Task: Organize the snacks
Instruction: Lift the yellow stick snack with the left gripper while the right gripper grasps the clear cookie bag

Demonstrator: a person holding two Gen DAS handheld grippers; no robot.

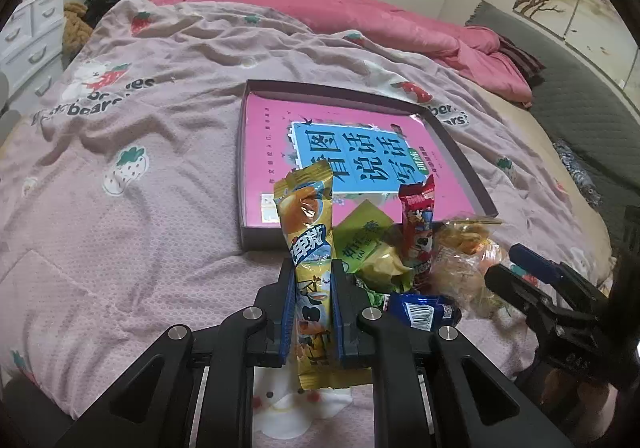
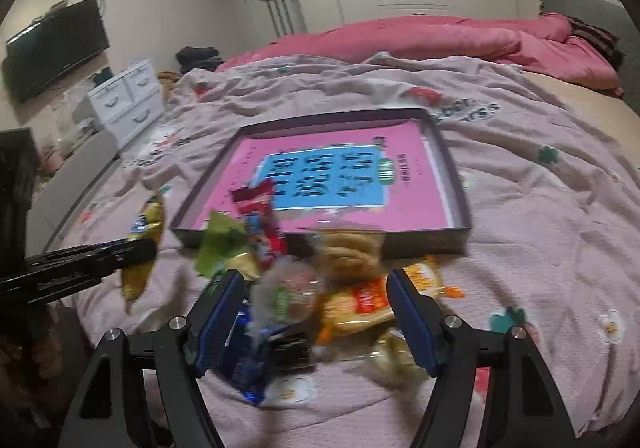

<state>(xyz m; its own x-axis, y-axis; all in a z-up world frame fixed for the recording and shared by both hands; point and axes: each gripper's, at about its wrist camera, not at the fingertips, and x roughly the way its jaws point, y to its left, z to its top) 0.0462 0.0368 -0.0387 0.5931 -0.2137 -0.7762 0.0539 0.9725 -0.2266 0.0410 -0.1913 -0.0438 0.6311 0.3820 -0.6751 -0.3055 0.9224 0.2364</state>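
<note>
My left gripper is shut on a long yellow snack packet and holds it upright above the bed, just in front of the shallow box. The box holds a pink book. A pile of snacks lies by the box's near edge: a green packet, a red stick packet, a clear bag of biscuits and a blue packet. My right gripper is open over that pile, its fingers either side of a clear bag and an orange packet.
The pink-grey strawberry quilt covers the bed around the box. A pink duvet lies bunched at the far side. White drawers and a TV stand off the bed's left edge. A grey mat runs along the right.
</note>
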